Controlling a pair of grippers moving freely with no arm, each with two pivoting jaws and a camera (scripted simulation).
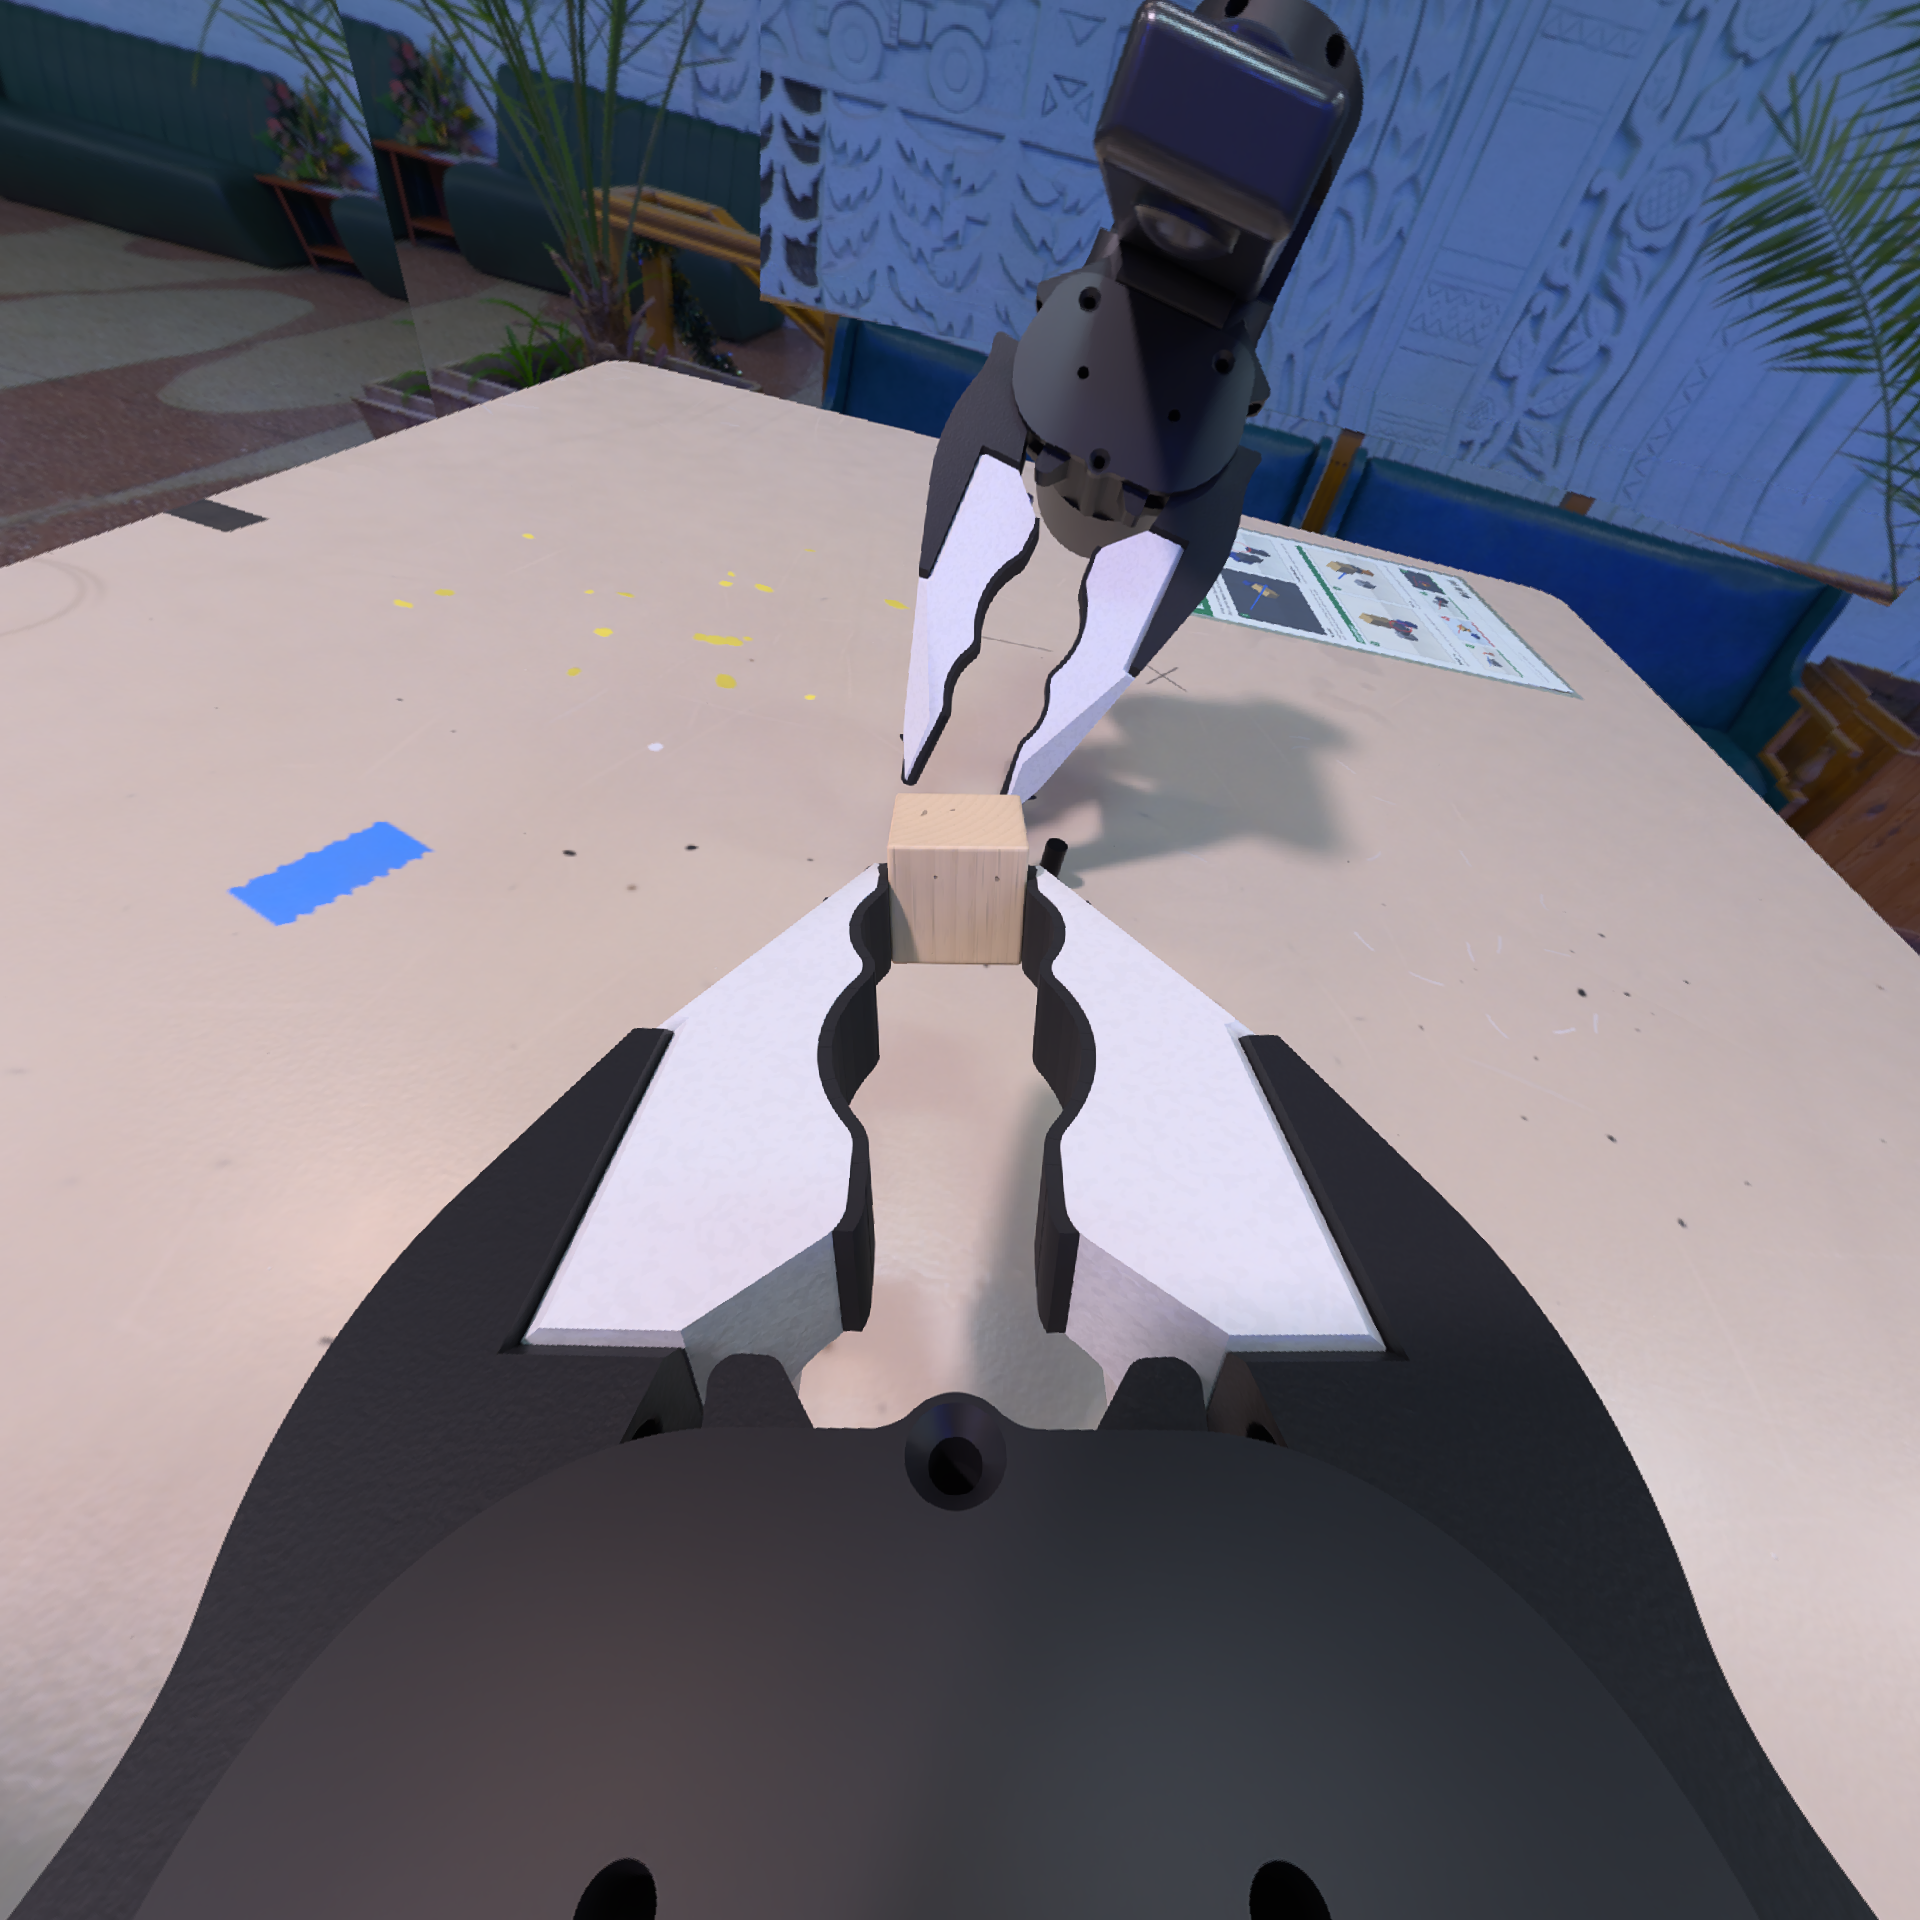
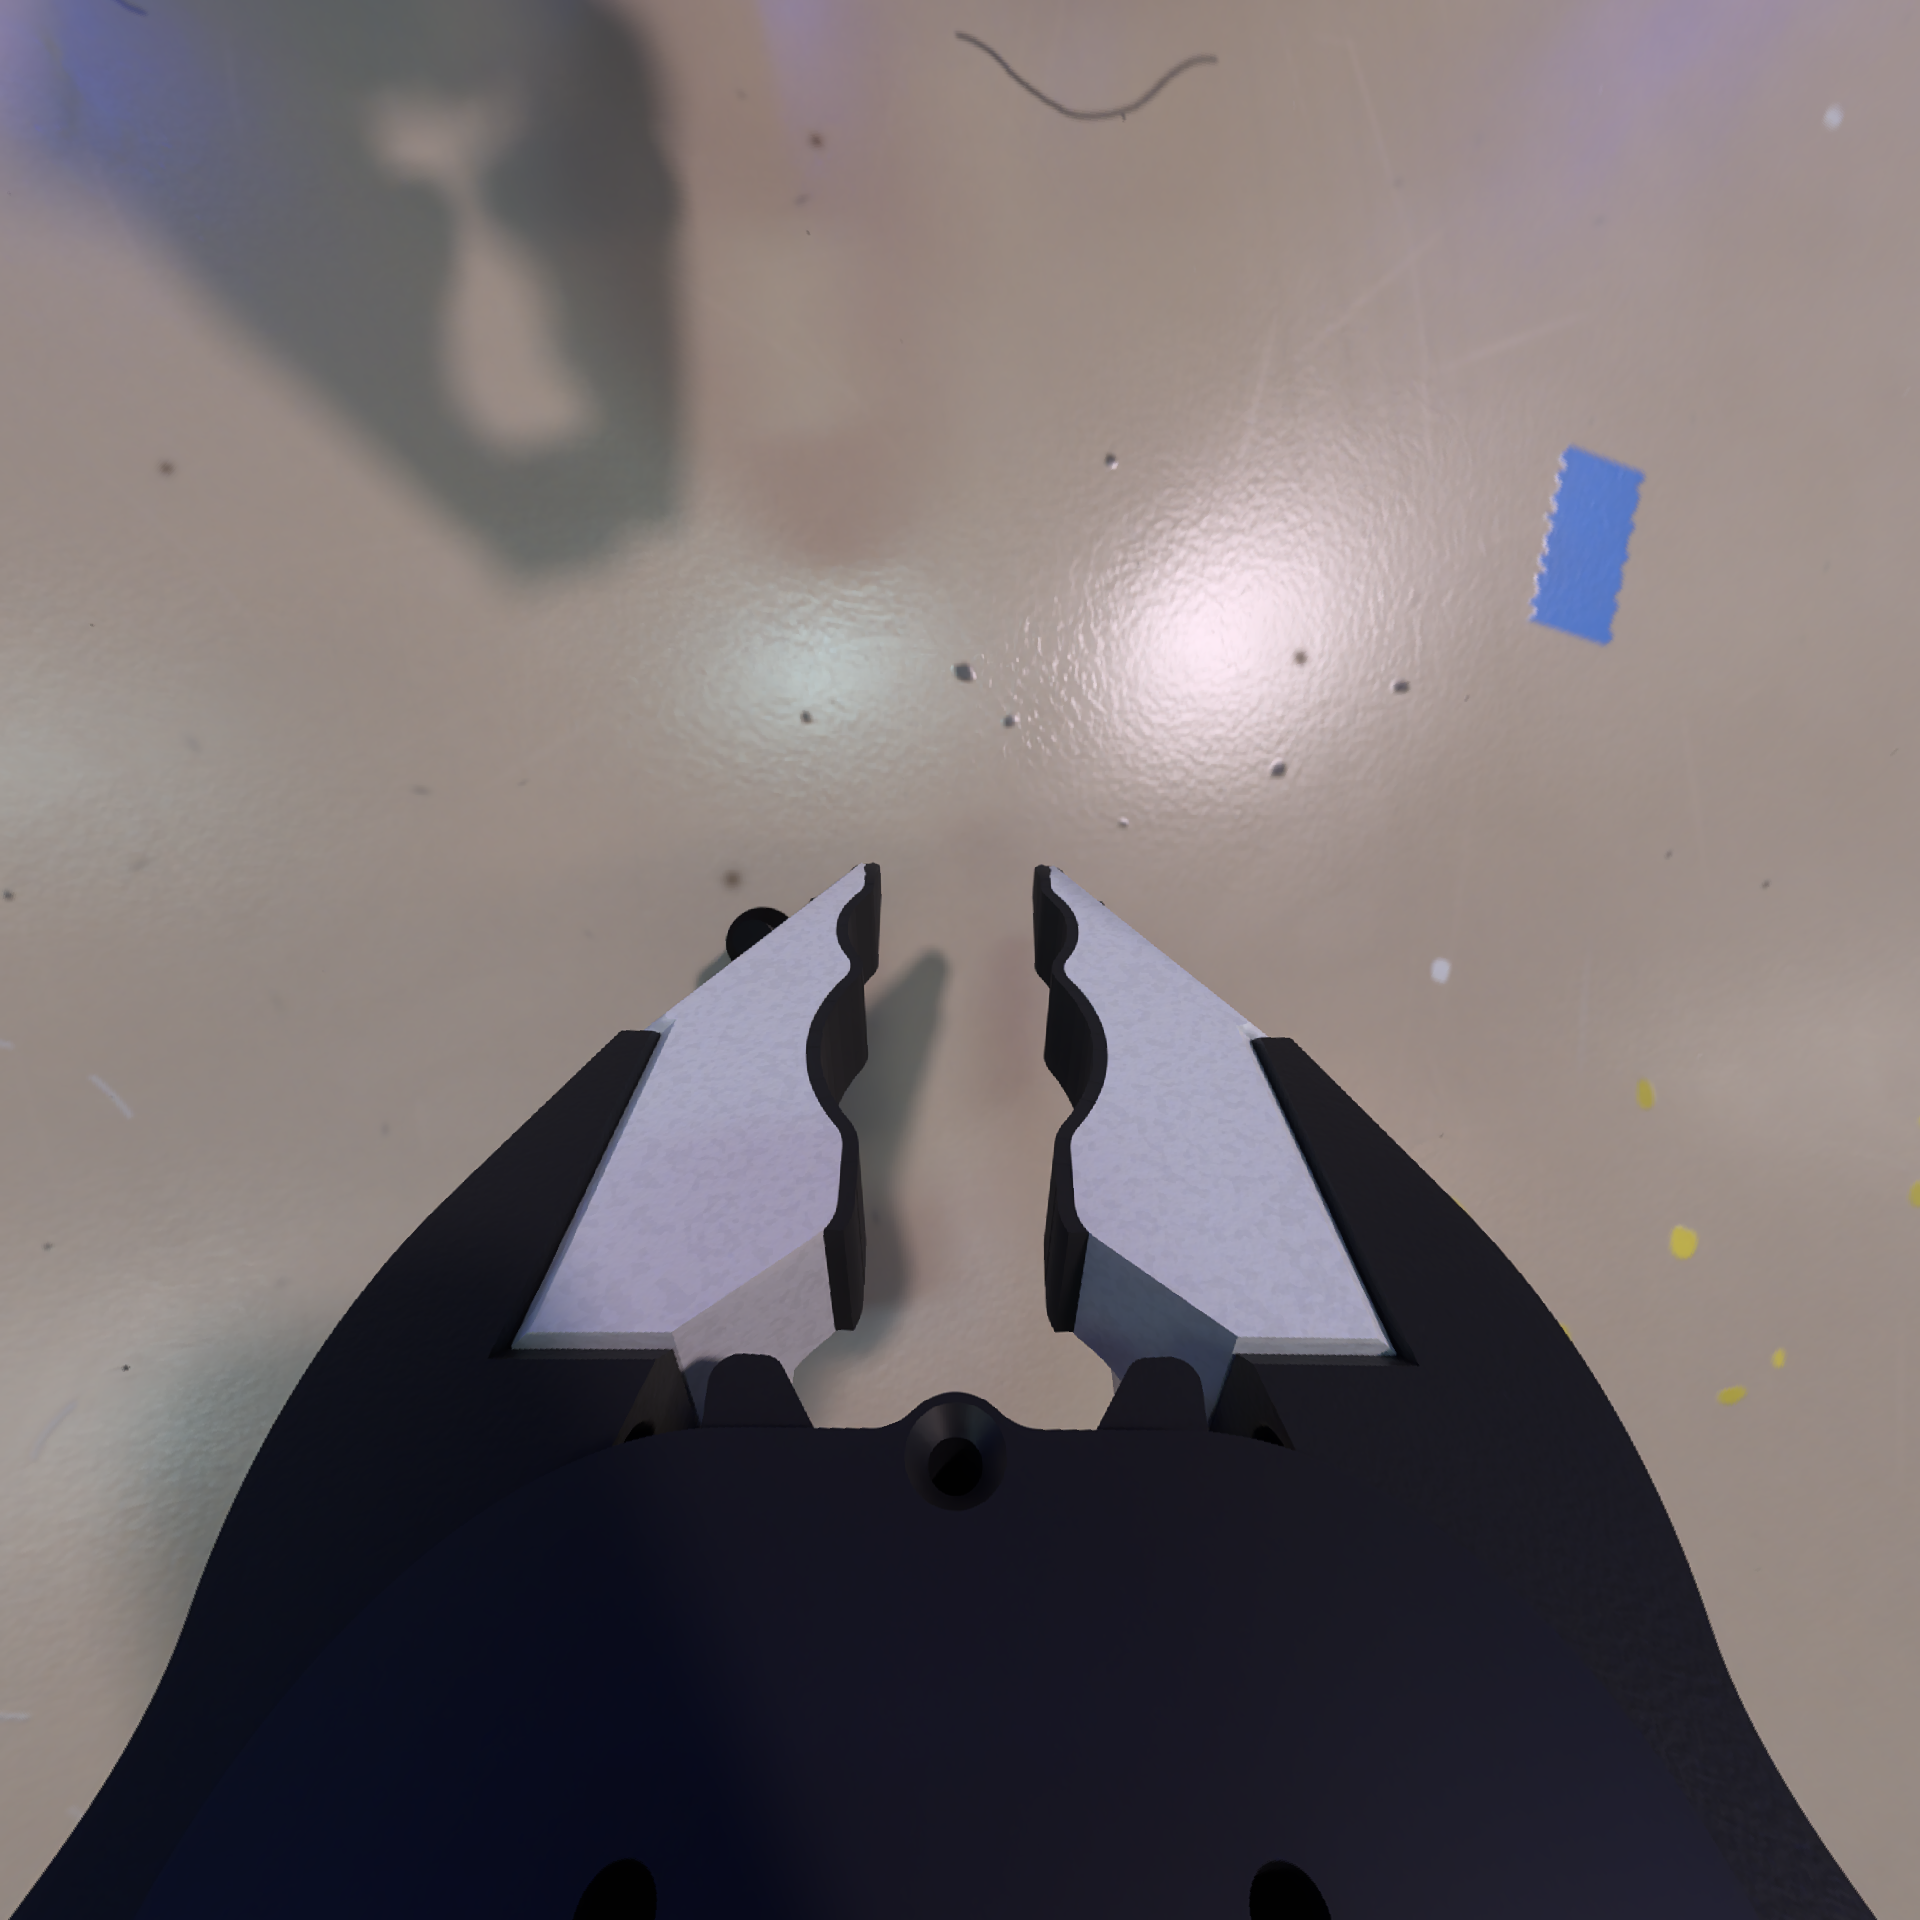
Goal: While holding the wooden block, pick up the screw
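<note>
My left gripper point(image 1: 957, 881) is shut on a pale wooden block point(image 1: 957, 904), gripped between its fingertips just above the beige table point(image 1: 520, 1039). A small black screw point(image 1: 1056, 854) lies on the table just right of and behind the block, mostly hidden by it. My right gripper point(image 1: 966, 781) hangs tilted down just beyond the block, open and empty. In the right wrist view the right gripper point(image 2: 957, 878) points down at the table, and the screw point(image 2: 753, 925) peeks out beside the outer edge of its left finger point(image 2: 727, 1122), not between the jaws.
A blue tape patch point(image 1: 330, 871) lies on the table to the left, and it also shows in the right wrist view point(image 2: 1587, 548). A printed sheet point(image 1: 1371, 613) lies near the far right table edge. Yellow specks point(image 1: 722, 639) dot the far middle.
</note>
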